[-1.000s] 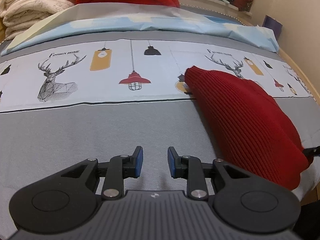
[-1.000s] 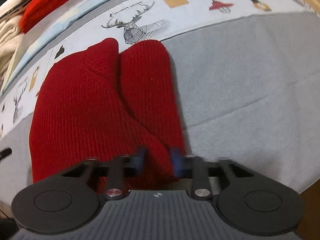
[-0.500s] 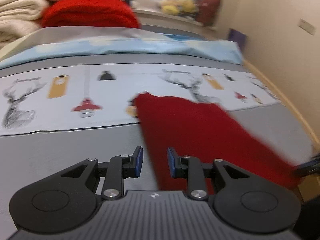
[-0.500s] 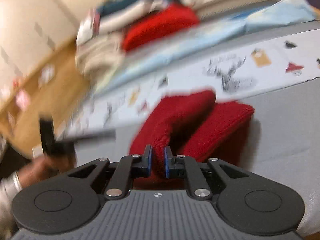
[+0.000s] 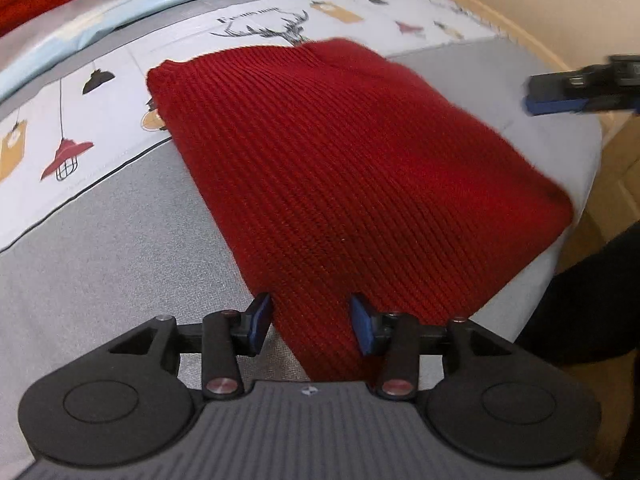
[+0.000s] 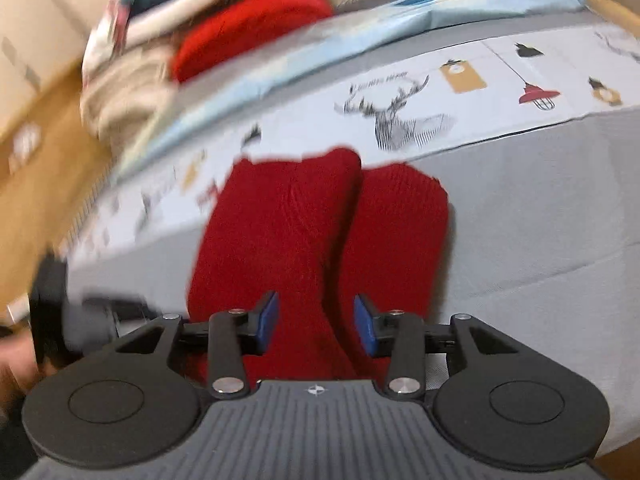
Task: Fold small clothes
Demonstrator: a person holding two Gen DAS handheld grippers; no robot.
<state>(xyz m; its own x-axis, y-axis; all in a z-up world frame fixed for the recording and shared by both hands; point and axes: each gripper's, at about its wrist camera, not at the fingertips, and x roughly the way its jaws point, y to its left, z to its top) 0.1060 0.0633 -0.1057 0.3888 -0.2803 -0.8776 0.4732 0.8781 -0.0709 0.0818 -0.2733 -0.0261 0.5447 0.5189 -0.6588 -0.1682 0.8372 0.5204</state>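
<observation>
A red ribbed knit garment (image 5: 352, 168) lies folded on the grey part of the bed cover, near the bed's corner. My left gripper (image 5: 311, 323) is open, its jaws set apart over the garment's near edge. In the right wrist view the same garment (image 6: 304, 232) shows as two folded lobes side by side. My right gripper (image 6: 316, 322) is open over its near end, holding nothing. The right gripper also shows in the left wrist view (image 5: 580, 88) at the right edge, above the bed's corner.
The bed cover (image 5: 100, 240) has a white band printed with deer and lamps. A stack of folded blankets and a red knit (image 6: 248, 28) lies at the head of the bed. A wooden bed frame (image 5: 532, 40) and beige wall run along the side.
My left gripper swung right and down until it is over the garment's edge, and opened wider. My right gripper let go of the red fabric and opened; the garment has settled flat.
</observation>
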